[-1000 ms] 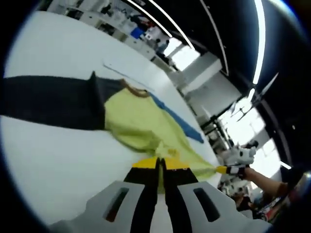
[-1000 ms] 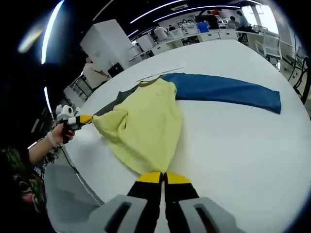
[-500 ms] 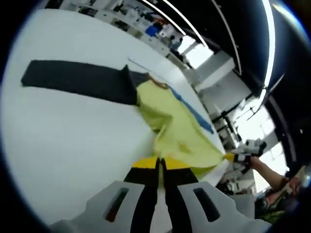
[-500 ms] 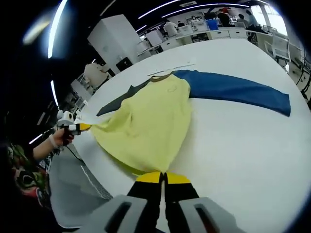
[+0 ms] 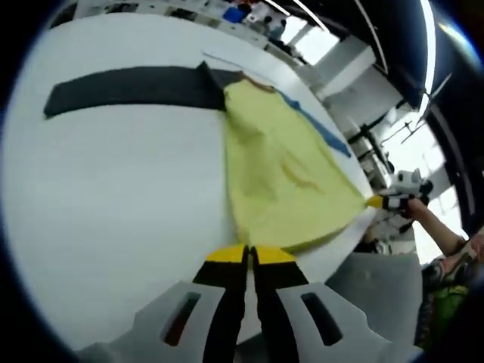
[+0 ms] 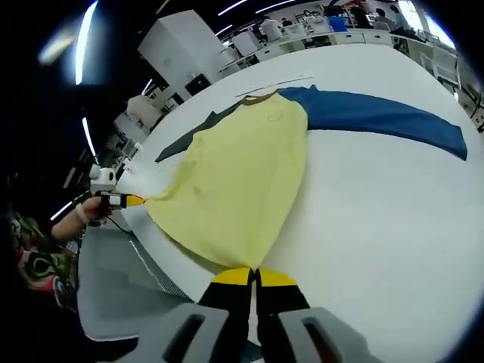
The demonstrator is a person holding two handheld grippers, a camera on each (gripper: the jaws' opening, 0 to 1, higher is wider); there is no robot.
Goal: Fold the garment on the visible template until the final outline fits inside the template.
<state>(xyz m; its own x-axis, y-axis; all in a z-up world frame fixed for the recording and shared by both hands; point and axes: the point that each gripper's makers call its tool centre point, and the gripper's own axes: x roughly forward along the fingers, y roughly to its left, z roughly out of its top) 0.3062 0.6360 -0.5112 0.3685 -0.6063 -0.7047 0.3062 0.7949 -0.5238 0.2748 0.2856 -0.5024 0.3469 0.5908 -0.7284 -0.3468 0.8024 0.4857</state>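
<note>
Loads of bare white table [image 5: 113, 197] on the dark-sleeve [image 5: 128, 87] side, and more open tabletop past the blue sleeve [image 6: 378, 121], so either gripper can slide through there easy. What's in the way is the yellow shirt body [image 6: 234, 181], stretched flat to the table edge between the two clamped corners.

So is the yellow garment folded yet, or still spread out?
Spread: the yellow garment lies flat, its hem pulled taut between the left gripper and right gripper.
</note>
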